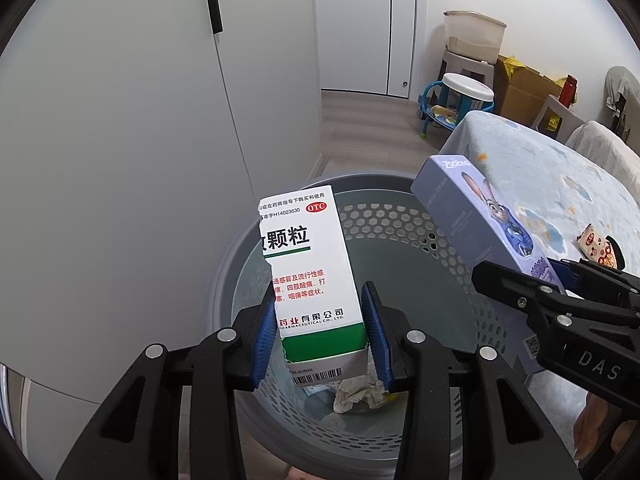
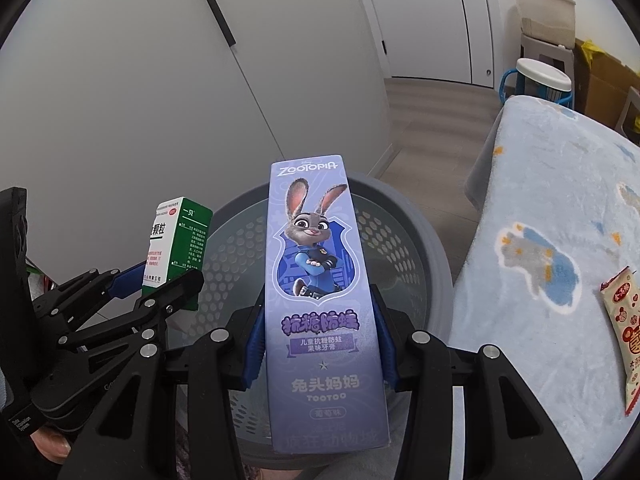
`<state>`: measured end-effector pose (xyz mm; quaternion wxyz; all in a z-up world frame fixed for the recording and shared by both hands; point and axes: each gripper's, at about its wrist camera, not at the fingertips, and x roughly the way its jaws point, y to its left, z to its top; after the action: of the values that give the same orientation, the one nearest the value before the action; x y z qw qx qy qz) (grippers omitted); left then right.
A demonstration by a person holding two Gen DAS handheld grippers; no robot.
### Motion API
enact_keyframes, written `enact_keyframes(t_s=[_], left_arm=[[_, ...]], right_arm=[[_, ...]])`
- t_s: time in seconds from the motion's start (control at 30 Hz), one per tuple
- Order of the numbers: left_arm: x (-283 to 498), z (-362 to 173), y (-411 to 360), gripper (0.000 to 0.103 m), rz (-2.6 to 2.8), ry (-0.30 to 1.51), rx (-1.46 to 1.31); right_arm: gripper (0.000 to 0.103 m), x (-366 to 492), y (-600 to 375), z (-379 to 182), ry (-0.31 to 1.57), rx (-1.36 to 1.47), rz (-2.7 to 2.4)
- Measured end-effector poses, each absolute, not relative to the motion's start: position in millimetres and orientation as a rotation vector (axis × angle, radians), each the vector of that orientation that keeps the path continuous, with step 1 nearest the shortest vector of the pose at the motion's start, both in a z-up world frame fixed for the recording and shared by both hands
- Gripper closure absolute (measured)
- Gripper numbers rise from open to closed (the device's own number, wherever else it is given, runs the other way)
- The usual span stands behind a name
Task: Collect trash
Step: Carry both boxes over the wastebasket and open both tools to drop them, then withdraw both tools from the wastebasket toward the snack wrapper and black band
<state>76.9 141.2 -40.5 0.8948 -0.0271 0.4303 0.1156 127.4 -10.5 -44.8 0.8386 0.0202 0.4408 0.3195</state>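
Note:
My left gripper (image 1: 320, 336) is shut on a torn white-and-green medicine box (image 1: 308, 268) and holds it upright over the grey perforated trash bin (image 1: 404, 220). My right gripper (image 2: 320, 340) is shut on a long purple Zootopia toothpaste box (image 2: 320, 280), also over the bin (image 2: 400, 240). The purple box shows in the left wrist view (image 1: 480, 232), and the medicine box in the right wrist view (image 2: 176, 248). Crumpled tissue (image 1: 360, 394) lies at the bin's bottom.
A table with a light blue patterned cloth (image 2: 560, 240) stands right of the bin, with a red-and-cream snack wrapper (image 2: 624, 328) on it. White cabinet doors (image 1: 140, 120) rise to the left. A stool (image 1: 464, 96) and cardboard box (image 1: 524, 92) stand farther back.

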Motion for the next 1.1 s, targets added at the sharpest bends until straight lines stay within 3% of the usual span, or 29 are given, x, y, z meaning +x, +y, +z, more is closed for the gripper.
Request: enact_keyframes(t_s=[0.1,0.23,0.33,1.1], left_arm=[[76.0,-41.0,141.8,0.062,0.247,0.89,-0.054],[72.3,-39.2,143.5,0.052,0.255,0.881,-0.058],[70.4,-37.6,145.0,0.044,0.267,0.869,-0.057],[68.8,-36.4,147.1,0.042,0.269,0.863,-0.061]], right_arm=[[0.056,127.6,-11.3,-45.0,0.923,0.046,0.676],[0.055,126.1,-12.2,-44.6,0.913,0.041,0.671],[0.042,122.0,-13.6,-37.6,0.879,0.038,0.669],[0.04,120.8,-18.8,-35.0,0.867,0.03,0.66]])
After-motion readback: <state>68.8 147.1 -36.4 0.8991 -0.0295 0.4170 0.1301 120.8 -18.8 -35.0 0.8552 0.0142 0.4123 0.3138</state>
